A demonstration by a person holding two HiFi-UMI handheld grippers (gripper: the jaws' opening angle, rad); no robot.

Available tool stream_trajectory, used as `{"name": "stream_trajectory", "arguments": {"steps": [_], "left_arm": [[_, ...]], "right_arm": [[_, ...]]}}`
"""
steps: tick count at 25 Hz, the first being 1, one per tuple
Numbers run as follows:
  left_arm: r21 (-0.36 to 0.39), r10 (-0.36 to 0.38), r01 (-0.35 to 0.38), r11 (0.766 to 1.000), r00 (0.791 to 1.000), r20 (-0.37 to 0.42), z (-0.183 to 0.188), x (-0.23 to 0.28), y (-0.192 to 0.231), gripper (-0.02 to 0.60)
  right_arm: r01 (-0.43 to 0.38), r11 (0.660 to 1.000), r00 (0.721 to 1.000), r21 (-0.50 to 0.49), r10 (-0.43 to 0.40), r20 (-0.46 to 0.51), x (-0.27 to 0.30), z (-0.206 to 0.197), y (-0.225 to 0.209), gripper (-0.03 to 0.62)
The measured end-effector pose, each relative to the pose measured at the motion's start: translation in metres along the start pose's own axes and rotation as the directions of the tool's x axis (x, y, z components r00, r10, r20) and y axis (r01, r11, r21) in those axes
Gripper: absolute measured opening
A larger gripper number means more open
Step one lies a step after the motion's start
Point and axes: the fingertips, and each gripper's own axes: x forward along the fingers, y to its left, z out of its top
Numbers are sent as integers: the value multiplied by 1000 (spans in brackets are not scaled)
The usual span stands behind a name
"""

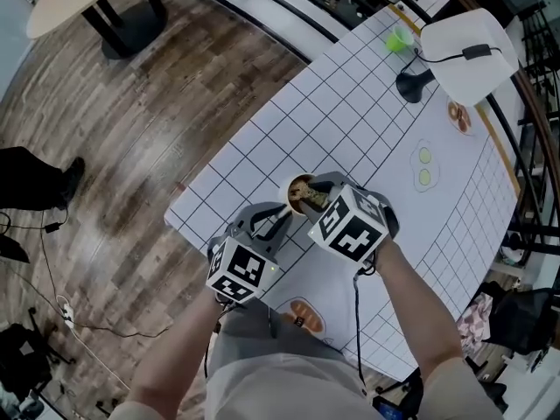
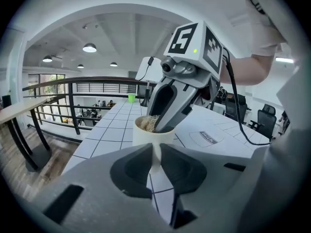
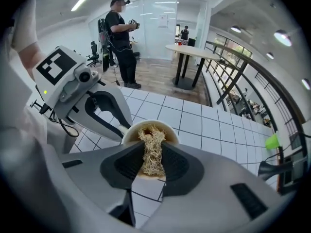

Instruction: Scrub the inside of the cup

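A white cup (image 1: 293, 187) stands on the white gridded table (image 1: 350, 121) near its left edge. My left gripper (image 1: 278, 220) is shut on the cup's handle, which shows pinched between the jaws of the left gripper (image 2: 154, 162) below the cup (image 2: 148, 136). A tan fibrous scrubber (image 3: 152, 152) is clamped in my right gripper (image 3: 152, 162). The scrubber reaches down into the cup (image 3: 130, 133). In the left gripper view the right gripper (image 2: 163, 125) dips its fingertips past the rim. The cup's bottom is hidden.
A small green cup (image 1: 398, 39) and a black stand (image 1: 412, 86) with a white shade (image 1: 464, 55) sit at the table's far end. Printed food pictures (image 1: 424, 166) mark the right side. A person (image 3: 121, 38) stands on the wood floor beyond. A railing (image 3: 233, 76) runs alongside.
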Motion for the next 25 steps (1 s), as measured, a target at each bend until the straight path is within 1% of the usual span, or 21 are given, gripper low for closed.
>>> {"name": "stream_trajectory", "arguments": {"steps": [4,7,10,13,15,20,22,25], "left_arm": [[38,-6,7,999,1000,-13,-1,1,0,60],[83,-27,29,996,999,-16,4,1,-2,60],[83,-30,33,996,999,-36,2,1,-1,60],[63,-39,42,997,998,-47,-4,0,1,60],[68,-45,48,997,998,-44,-5,-1,1,60],[54,-48,50,997,998,-42,-6,-2,-1,60],[41,-55,56,998,998,-39,-7,-2,-1,60],[38,-57,59,998,997,-44,-7,-2,-1,60]], "right_arm": [[36,996,996,87,-43,82,-17,4,-7,106],[46,989,993,143,-61,102,-33,1,-8,106],[51,990,991,129,-67,118,-45,5,-6,106],[7,996,994,89,-17,109,-50,9,2,106],[-21,998,997,66,17,71,-42,7,5,106],[-40,999,998,10,40,-41,-7,0,10,106],[-74,997,996,6,74,-40,1,0,14,106],[-147,987,989,70,147,4,0,-2,15,100]]}}
